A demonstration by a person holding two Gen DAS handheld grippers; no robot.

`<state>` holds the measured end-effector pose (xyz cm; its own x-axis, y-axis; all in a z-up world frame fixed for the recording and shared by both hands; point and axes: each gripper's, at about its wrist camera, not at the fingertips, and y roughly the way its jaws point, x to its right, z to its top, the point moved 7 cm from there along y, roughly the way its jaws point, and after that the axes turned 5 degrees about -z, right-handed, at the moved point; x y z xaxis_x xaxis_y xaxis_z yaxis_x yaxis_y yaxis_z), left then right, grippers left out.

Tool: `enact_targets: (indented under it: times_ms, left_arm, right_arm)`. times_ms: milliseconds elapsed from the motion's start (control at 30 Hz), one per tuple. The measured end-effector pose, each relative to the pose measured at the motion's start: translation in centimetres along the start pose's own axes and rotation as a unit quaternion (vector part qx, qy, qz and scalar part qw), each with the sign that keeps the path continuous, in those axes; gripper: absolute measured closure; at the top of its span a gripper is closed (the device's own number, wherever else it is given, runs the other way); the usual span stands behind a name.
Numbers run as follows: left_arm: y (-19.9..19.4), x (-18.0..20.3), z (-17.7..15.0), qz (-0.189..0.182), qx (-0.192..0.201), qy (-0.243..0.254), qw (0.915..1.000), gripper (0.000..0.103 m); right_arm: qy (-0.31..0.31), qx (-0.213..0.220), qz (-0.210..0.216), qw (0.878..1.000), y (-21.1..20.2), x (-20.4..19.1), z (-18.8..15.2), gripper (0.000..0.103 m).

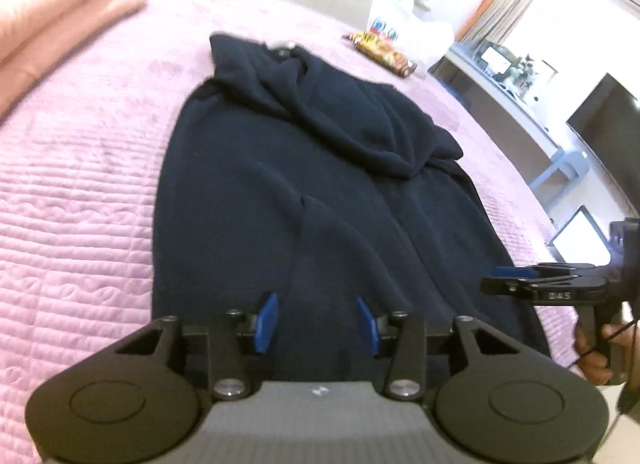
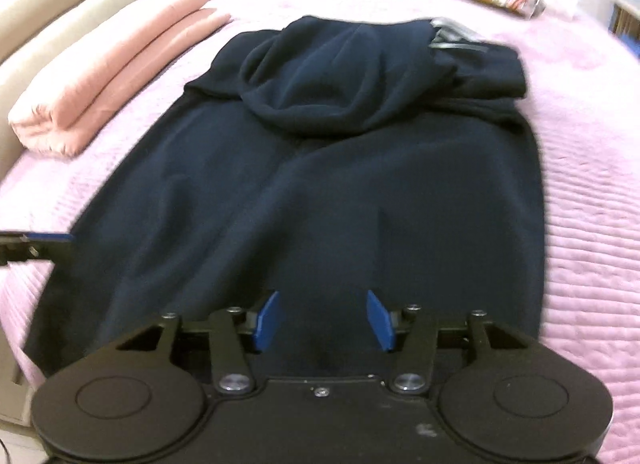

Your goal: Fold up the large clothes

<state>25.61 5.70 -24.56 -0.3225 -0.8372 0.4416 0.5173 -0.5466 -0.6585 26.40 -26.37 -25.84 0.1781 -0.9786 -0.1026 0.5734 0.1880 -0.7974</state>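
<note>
Both grippers hang apart over the near hem of a navy hoodie

The left gripper [image 1: 316, 322] and right gripper [image 2: 322, 320] stand parted with nothing between the blue pads. The hoodie [image 2: 320, 168] stretches away from them (hood bunched at the far end) on a pink quilted bedspread [image 2: 592, 192], with bare quilt either side; folded pink bedding [image 2: 116, 76] lies left.

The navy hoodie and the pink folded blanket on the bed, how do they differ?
The navy hoodie is dark and lies spread in the middle of the bed; the pink folded blanket is pale, stacked in thick layers near the bed's edge. The hoodie is rumpled at its hood, the blanket tidy. Both rest on the pink quilt.
</note>
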Motion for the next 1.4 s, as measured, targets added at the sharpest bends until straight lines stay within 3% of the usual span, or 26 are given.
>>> enact_targets:
  times_ms: [100,200,300,367,433,533,600,700,767,800,833,900,933,967,1033,1167,1333,1400]
  left_arm:
    - [-1.7,0.6,-1.4,0.033,0.04,0.016,0.9985,0.052]
    - [-4.4,0.7,-3.5,0.081,0.059,-0.002,0.9949,0.052]
    - [-6.8,0.6,-5.4,0.131,0.043,-0.01,0.9903,0.05]
    - [-8.1,0.0,-6.0,0.154,0.031,-0.038,0.9868,0.042]
    - [-8.7,-0.8,-6.4,0.133,0.02,-0.081,0.9877,0.033]
    - [-8.4,-2.2,-6.9,0.075,0.025,-0.151,0.9854,0.032]
    - [-7.0,-3.0,-7.3,0.051,0.01,-0.194,0.9796,0.032]
    - [-4.8,-2.6,-7.2,0.04,-0.008,-0.19,0.9809,0.032]
    - [-3.5,-2.1,-7.1,0.035,-0.016,-0.187,0.9816,0.052]
    - [-3.0,-1.7,-7.0,0.04,-0.016,-0.178,0.9831,0.084]
    - [-2.6,-1.4,-7.0,0.052,-0.017,-0.169,0.984,0.097]
    - [-2.7,-1.0,-7.0,0.066,-0.009,-0.156,0.9856,0.098]
    - [-3.1,-0.9,-7.0,0.066,-0.001,-0.153,0.9861,0.098]
    - [-4.1,-1.0,-6.8,0.062,0.019,-0.152,0.9863,0.098]
    - [-6.6,-1.7,-6.5,0.04,0.067,-0.16,0.9841,0.099]
    - [-8.8,-4.3,-7.5,0.017,0.071,-0.196,0.9778,0.098]
    - [-7.1,-5.0,-9.8,0.028,0.047,-0.204,0.9775,0.096]
    - [-7.4,-5.0,-10.1,0.016,0.046,-0.218,0.9748,0.092]
  right_arm:
    - [-0.004,0.028,-0.01,1.0,-1.5,0.5,-1.7,0.039]
    - [0.012,0.029,-0.048,0.998,-3.4,0.9,-3.8,0.034]
    - [0.031,0.016,-0.08,0.996,-5.7,1.8,-6.1,0.028]
    - [0.057,0.006,-0.078,0.995,-7.3,2.8,-7.4,0.028]
    - [0.079,-0.007,-0.078,0.994,-7.8,3.8,-8.3,0.026]
    - [0.108,-0.027,-0.1,0.989,-7.9,5.5,-9.4,0.026]
    - [0.14,-0.033,-0.085,0.986,-7.9,6.2,-10.3,0.026]
    - [0.177,-0.044,-0.057,0.982,-7.6,6.8,-11.6,0.026]
    - [0.188,-0.051,-0.055,0.979,-7.1,6.7,-12.1,0.026]
    - [0.195,-0.054,-0.049,0.978,-6.7,6.4,-12.3,0.026]
    - [0.2,-0.058,-0.039,0.977,-6.2,6.0,-12.3,0.026]
    - [0.191,-0.056,-0.05,0.979,-5.7,4.9,-12.3,0.025]
    - [0.171,-0.048,-0.066,0.982,-5.7,4.2,-11.8,0.046]
    - [0.149,-0.04,-0.072,0.985,-6.0,3.6,-11.5,0.08]
    - [0.128,-0.013,-0.072,0.989,-7.7,3.0,-10.6,0.092]
    - [0.127,0.023,-0.074,0.989,-11.1,4.6,-10.3,0.093]
    - [0.166,-0.043,-0.075,0.982,-7.0,6.5,-14.5,0.093]
    - [0.173,-0.023,-0.065,0.983,-7.7,6.5,-14.5,0.092]
